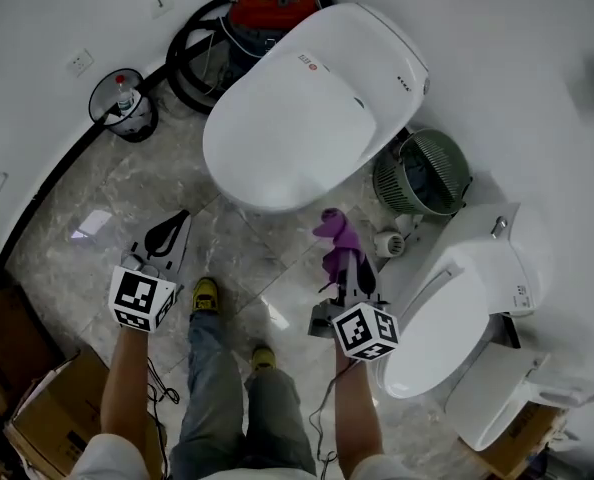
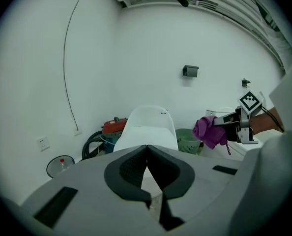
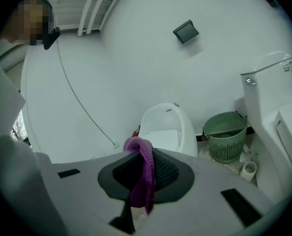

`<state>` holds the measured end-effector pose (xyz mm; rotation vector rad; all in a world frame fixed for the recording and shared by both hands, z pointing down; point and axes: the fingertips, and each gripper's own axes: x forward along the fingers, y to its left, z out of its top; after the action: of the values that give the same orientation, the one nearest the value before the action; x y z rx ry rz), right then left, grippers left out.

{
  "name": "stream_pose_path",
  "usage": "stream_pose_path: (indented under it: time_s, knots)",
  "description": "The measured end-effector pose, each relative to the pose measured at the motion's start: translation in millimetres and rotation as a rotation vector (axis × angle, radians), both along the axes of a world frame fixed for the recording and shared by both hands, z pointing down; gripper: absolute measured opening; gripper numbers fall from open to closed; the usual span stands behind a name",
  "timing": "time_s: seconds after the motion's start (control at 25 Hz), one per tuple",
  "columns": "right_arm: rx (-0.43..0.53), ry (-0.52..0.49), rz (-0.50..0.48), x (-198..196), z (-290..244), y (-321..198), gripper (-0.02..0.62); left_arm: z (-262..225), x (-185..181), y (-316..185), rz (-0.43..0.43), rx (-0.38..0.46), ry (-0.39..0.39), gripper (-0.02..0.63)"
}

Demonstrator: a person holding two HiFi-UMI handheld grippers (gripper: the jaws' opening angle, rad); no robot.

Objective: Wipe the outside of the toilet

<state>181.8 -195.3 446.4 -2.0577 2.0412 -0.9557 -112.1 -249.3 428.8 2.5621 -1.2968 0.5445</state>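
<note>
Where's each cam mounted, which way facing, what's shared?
Head view: on the person's head, looking steeply down at the toilet; both forearms, legs, left tool and right tool show.
Left gripper view: on the left tool, looking along its shut jaws at the toilet; right tool with cloth shows at right.
Right gripper view: on the right tool, looking along jaws shut on the cloth at the toilet and basket; shirt at left.
Shared: all three see toilet and cloth.

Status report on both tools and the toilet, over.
Left tool shut, empty. Right tool shut on purple cloth. Toilet ahead, lid down, cloth not yet touching. Nothing in between.
</note>
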Motion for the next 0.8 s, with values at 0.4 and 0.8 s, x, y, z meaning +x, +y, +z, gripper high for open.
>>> stream_pose_path:
  time_s: [0.4,0.8]
  knots:
    - [0.045,0.012,-0.05,2,-130,2,0.055,-148,-5,-3,-0.049,0.079,-0.01,0.012]
    - [0.082,0.038,-0.07,0,-247,26,0.055,-257,11,38,-0.032,0.098,0.036,0.012]
